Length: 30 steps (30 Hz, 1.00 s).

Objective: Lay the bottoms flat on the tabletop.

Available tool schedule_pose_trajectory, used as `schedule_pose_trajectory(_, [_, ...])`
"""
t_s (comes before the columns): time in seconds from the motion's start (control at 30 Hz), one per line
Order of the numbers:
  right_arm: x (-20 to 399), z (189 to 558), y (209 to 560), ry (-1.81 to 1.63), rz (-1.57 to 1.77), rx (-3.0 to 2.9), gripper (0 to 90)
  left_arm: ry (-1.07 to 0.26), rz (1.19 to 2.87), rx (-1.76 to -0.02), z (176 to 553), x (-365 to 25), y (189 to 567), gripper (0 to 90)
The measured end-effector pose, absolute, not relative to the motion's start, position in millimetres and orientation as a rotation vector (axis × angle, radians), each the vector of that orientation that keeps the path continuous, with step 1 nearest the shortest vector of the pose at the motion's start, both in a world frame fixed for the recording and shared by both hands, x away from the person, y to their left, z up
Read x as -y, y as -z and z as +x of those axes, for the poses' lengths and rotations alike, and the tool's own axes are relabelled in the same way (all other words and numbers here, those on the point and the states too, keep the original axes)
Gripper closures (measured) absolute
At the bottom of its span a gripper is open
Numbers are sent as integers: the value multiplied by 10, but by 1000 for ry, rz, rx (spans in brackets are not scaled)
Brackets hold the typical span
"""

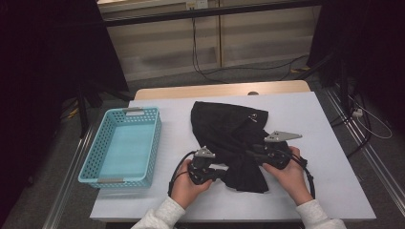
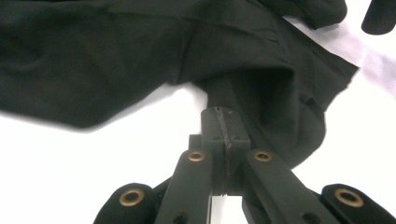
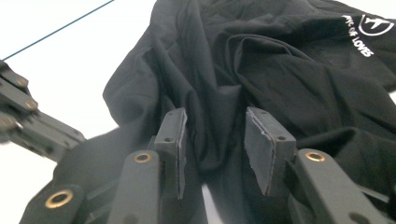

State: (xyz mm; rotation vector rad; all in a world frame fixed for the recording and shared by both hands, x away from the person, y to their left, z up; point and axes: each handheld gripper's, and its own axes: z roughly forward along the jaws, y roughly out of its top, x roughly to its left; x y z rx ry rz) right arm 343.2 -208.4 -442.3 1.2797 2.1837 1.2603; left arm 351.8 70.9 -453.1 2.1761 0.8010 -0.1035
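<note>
High view: black garment point(image 1: 234, 138) lies crumpled on the white-covered bench point(image 1: 329, 157), right of centre, lower end bunched between the two hands; left tongs point(image 1: 223, 174) held in the left hand point(image 1: 188, 183) at the garment's lower left edge; right tongs point(image 1: 248, 155) held in the right hand point(image 1: 289, 174) at the garment's lower right part, grey three-cornered plate on top of each; cables trail from both toward the person; white sleeves at the bottom edge; turquoise perforated basket point(image 1: 90, 164) sits at the bench's left side, well apart from the garment; wooden edge of the bench shows at the far side.

Left gripper view: left tongs point(image 2: 223, 133) pressed together, pads meeting with a fold of the black garment point(image 2: 140, 46) running up from their tips; cloth looks pinched at the tip, so clamped on the garment; white bench cover below and to the right.

Right gripper view: right tongs point(image 3: 217, 140) stand apart, gap clear between the pads, a ridge of the black garment point(image 3: 289, 70) lying in that gap but not pressed; white print near the garment's upper right; the other tongs' linkage shows at the left edge.
</note>
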Motion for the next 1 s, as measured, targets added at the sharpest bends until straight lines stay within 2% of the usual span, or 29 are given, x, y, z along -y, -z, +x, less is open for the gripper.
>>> schedule_pose_trajectory(0.27, [2040, 3283, 4442, -1237, 1269, -2224, 561, 71, 2134, -933, 3258, -1299, 4409, 900])
schedule_pose_trajectory(0.57, [1753, 3049, 4457, -1167, 1158, -2298, 554, -18, 2083, -982, 3048, -1714, 4172, 900])
schedule_pose_trajectory(0.83, [1758, 3211, 4491, -1161, 1211, -2231, 537, 39, 2120, -995, 3043, -1764, 4280, 900])
schedule_pose_trajectory(1.0, [1684, 3328, 4508, -1129, 1191, -2233, 540, 27, 2123, -1007, 3085, -1754, 4316, 895])
